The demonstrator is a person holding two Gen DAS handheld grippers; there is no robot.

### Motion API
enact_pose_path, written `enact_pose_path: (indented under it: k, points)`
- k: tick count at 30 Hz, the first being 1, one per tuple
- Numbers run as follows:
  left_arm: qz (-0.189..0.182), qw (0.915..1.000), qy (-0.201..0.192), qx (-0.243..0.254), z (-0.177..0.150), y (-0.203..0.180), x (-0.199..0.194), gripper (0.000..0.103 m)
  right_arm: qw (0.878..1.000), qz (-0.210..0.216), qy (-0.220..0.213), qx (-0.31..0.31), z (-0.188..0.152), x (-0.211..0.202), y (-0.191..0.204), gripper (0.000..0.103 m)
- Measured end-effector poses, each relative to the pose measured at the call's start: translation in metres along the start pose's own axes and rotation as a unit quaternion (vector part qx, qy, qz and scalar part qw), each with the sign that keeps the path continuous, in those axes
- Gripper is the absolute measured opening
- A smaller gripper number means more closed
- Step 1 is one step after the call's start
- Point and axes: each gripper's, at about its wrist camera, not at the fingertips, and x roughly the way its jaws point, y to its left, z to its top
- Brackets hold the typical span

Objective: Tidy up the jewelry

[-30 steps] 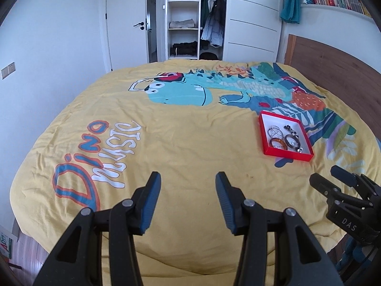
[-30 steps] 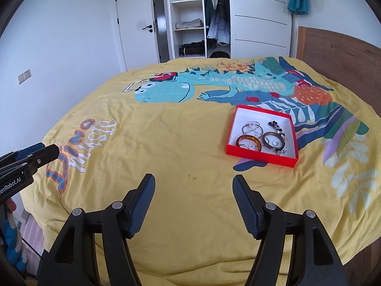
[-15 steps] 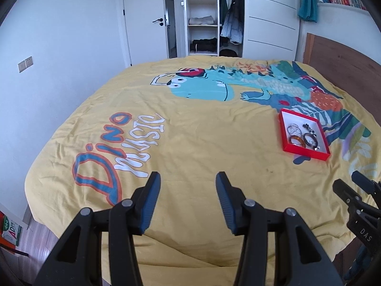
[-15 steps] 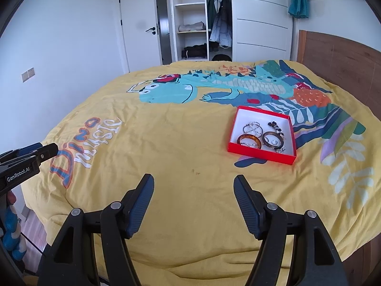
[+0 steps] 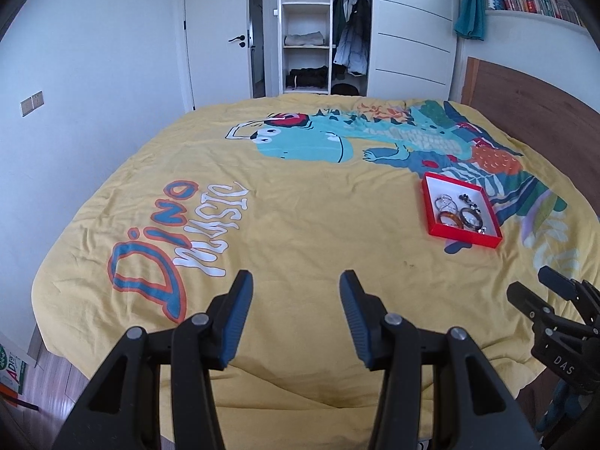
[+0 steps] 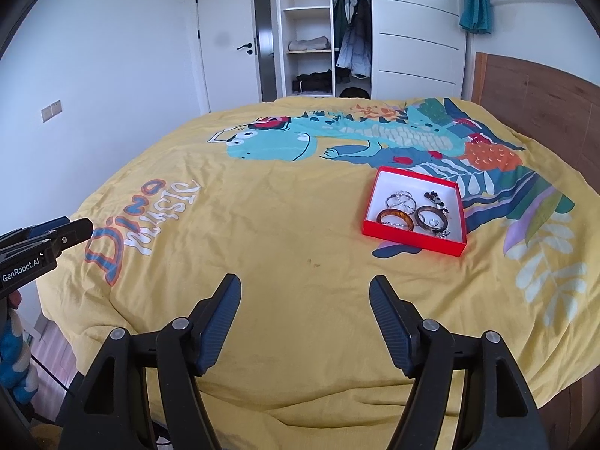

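A red box (image 6: 375,225) with a white inside lies on the yellow bedspread, right of centre; it also shows in the left wrist view (image 5: 465,236). In it lie an amber bangle (image 6: 395,218), a dark bangle (image 6: 431,218), silver rings (image 6: 402,198) and dark beads (image 6: 435,198). My left gripper (image 5: 296,292) is open and empty above the bed's near edge. My right gripper (image 6: 304,294) is open and empty, well short of the box. Each gripper shows at the edge of the other's view.
The yellow dinosaur bedspread (image 6: 262,225) covers the whole bed. A wooden headboard (image 6: 543,105) stands at the right. An open wardrobe (image 6: 318,30) and a white door (image 6: 225,45) are behind the bed. Floor shows at the lower left.
Both grippers have pulled back and up from the bed, so the box looks smaller and farther. Both stay open and empty.
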Motion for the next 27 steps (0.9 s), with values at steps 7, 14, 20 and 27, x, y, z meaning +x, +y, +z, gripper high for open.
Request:
enact_pose_path:
  k: [7, 14, 20, 27]
  points:
    - [-0.002, 1.0, -0.007, 0.004, -0.002, -0.001, -0.008, 0.046, 1.0, 0.002, 0.0, -0.005, -0.004, -0.006, 0.007, 0.071]
    - [-0.005, 1.0, -0.007, 0.003, -0.003, -0.001, -0.01, 0.046, 1.0, 0.002, 0.0, -0.007, -0.004, -0.007, 0.007, 0.071]
    - [-0.013, 0.9999, -0.008, 0.005, -0.003, -0.002, -0.013, 0.046, 1.0, 0.004, 0.004, -0.011, -0.006, -0.007, 0.008, 0.071]
    - [-0.021, 0.9997, -0.007, 0.006, -0.004, -0.001, -0.009, 0.046, 1.0, 0.004, 0.005, -0.013, -0.006, -0.007, 0.011, 0.071]
